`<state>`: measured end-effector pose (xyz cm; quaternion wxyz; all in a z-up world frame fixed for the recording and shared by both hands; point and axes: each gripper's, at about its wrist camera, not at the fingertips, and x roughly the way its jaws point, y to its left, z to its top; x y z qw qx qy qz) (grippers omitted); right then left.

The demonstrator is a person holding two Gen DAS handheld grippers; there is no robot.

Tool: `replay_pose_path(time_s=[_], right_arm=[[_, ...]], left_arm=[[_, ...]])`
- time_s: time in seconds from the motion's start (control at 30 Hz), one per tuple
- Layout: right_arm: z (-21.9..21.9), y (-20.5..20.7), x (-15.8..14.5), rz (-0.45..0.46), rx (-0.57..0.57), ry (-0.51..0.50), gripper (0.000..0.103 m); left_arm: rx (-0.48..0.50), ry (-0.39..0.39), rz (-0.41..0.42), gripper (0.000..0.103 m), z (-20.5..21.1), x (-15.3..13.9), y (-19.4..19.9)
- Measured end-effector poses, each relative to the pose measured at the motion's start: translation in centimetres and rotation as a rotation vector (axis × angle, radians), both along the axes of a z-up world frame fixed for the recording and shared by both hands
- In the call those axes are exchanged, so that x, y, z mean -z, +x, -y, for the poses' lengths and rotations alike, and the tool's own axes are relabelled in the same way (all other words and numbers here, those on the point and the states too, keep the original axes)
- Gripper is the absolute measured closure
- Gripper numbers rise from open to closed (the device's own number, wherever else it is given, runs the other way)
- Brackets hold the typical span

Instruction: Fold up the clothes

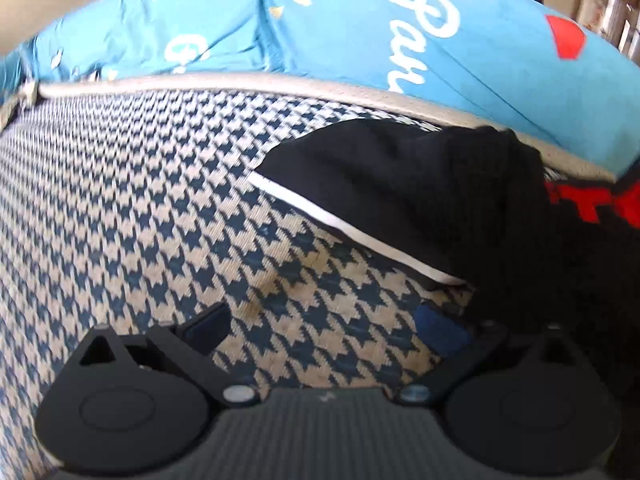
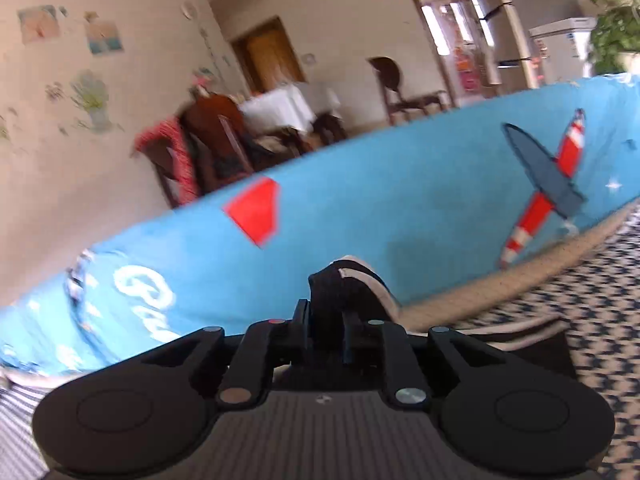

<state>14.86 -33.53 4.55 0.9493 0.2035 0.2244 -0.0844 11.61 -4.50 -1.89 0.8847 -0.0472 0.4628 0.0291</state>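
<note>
1. Left gripper (image 1: 324, 330): jaws wide apart, empty, over the checked cover (image 1: 120, 208)
2. Right gripper (image 2: 326, 328): clamped on the black garment (image 1: 400, 184), lifted
3. Risk: thin pinch may slip, spoiling the fold

Black garment (image 1: 420, 184), white-trimmed edge, bunched on houndstooth cover (image 1: 140, 208).

One black garment (image 1: 400, 184) with white trim; one blue printed cover (image 1: 340, 28); one houndstooth cushion (image 1: 140, 200). Two grippers: left (image 1: 324, 324), right (image 2: 326, 328). Two wooden chairs (image 2: 400, 88).
</note>
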Motion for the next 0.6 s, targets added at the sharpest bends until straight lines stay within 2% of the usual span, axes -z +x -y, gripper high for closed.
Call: replay_pose_path(time_s=[0.07,0.13,0.3,0.53,0.6], right_arm=[[0.7,-0.2,0.2,-0.026,0.007,0.016,0.08],[1.5,-0.9,0.1,-0.027,0.014,0.019,0.079],[3.5,-2.8,-0.2,-0.073,0.064,-0.01,0.077],[6.5,-6.6,-0.4,-0.118,0.161,-0.013,0.076],[7.1,-7.8,-0.4,-0.133,0.188,-0.02,0.072]], left_arm=[[-0.008,-0.042,0.002,0.0,-0.4,-0.3,0.1],[0.002,-0.051,0.015,0.0,-0.3,-0.8,0.1],[0.071,-0.088,0.051,0.0,0.3,-1.6,-0.9],[0.186,-0.098,0.101,0.0,2.7,-2.7,-2.5],[0.215,-0.091,0.114,0.0,3.4,-2.9,-3.0]])
